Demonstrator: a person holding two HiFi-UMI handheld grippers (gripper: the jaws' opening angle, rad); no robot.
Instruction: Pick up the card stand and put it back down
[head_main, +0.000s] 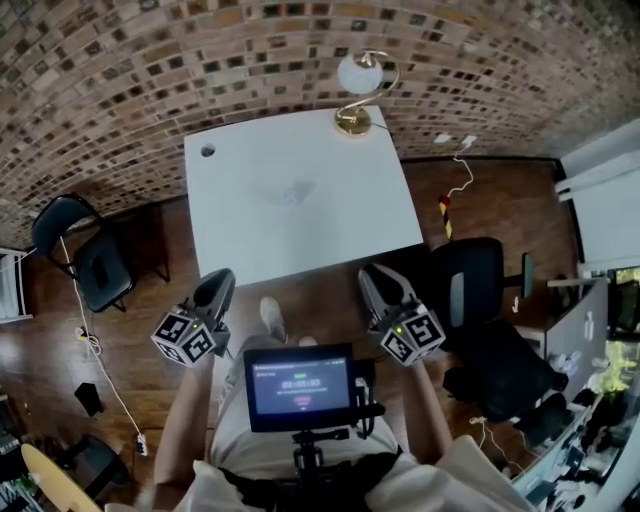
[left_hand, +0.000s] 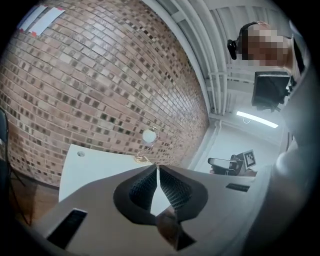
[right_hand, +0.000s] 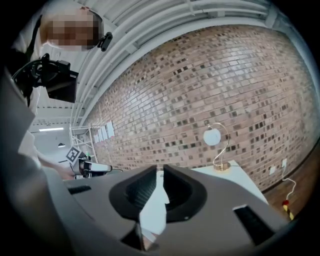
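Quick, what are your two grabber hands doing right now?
Left gripper: fingers closed together, holding nothing.
Right gripper: fingers barely open, just a thin gap, holding nothing.

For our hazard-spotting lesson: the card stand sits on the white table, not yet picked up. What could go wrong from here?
1. The card stand looks clear and barely shows against the white table; a grab could misjudge it and tip it.
2. The lamp stands at the table's far edge; an overlong reach might bump it.
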